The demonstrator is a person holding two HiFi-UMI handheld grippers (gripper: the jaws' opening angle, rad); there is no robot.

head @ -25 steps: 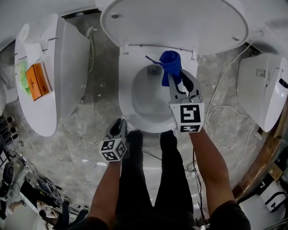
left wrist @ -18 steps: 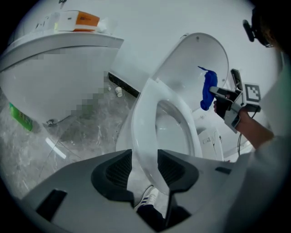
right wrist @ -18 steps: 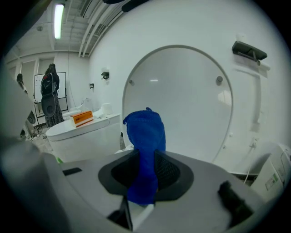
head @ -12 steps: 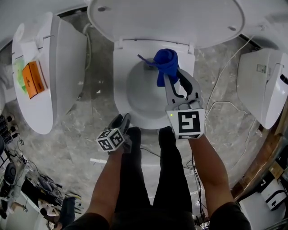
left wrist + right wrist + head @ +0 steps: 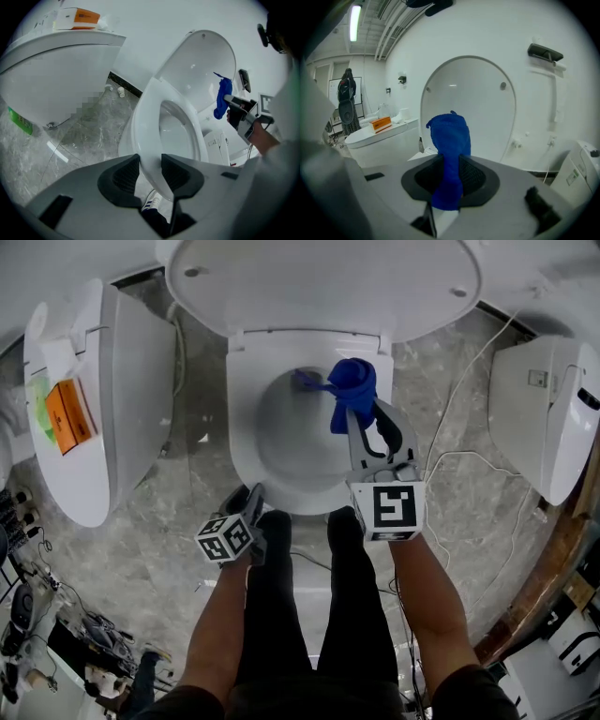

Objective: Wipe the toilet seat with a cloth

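Meanwhile, the right tool (image 5: 357,418) pinched a blue cloth (image 5: 353,381) over the toilet seat (image 5: 242,404), whose lower rim sat between the just-opened left tool's (image 5: 253,498) spread jaws.

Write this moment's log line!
right gripper: shut on bunched blue cloth; cloth: above white toilet seat; left gripper: jaws just opened, astride seat front

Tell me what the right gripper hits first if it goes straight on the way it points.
Most likely the raised lid, just past the blue cloth that the right gripper holds; depth is unclear.
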